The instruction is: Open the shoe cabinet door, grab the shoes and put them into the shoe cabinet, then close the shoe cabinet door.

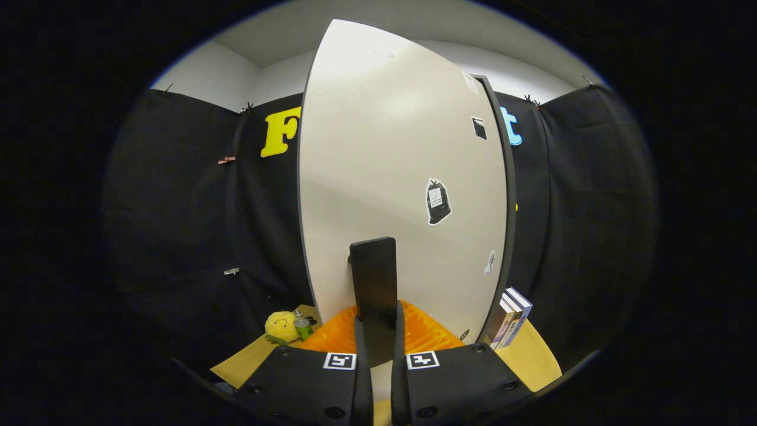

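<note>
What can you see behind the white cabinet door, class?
Beyond the white cabinet door, black cloth wall and books at its right edge show. The door covers everything directly behind it. The gripper clamps the door's black handle.

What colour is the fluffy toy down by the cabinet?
Yellow. The plush toy sits left of the gripper, whose fingers grip the door handle, in the gripper view.
</note>
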A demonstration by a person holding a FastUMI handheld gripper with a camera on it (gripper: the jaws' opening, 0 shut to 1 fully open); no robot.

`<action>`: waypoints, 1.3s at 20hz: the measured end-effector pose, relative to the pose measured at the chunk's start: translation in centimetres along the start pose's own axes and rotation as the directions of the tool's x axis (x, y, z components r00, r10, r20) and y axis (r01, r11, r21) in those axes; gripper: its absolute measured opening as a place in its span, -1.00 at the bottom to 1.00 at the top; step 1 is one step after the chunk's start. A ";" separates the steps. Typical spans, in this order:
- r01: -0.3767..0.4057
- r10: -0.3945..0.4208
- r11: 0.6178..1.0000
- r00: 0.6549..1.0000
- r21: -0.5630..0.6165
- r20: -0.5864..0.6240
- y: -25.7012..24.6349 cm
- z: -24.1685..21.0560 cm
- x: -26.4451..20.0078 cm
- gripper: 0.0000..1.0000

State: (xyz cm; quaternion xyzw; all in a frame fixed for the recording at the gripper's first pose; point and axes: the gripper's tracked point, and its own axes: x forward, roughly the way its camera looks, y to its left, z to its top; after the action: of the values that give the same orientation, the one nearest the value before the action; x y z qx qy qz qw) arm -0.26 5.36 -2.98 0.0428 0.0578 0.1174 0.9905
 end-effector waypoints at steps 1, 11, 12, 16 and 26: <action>0.003 -0.003 1.000 1.000 0.003 -0.001 -0.5 0.1 -0.4 -0.68; 0.072 -0.072 0.997 0.997 0.008 0.016 -5.8 0.4 -4.3 -0.69; 0.083 -0.083 0.997 0.996 0.006 0.020 -6.4 0.5 -4.5 -0.70; 0.152 -0.153 0.988 0.988 0.029 0.020 -9.2 0.8 -5.0 -0.74; 0.217 -0.219 0.974 0.976 0.071 0.015 -14.7 0.8 -6.3 -0.86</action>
State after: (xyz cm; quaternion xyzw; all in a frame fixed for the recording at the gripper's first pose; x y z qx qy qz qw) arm -2.87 -10.43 -2.97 0.0717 0.0552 0.0055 0.9959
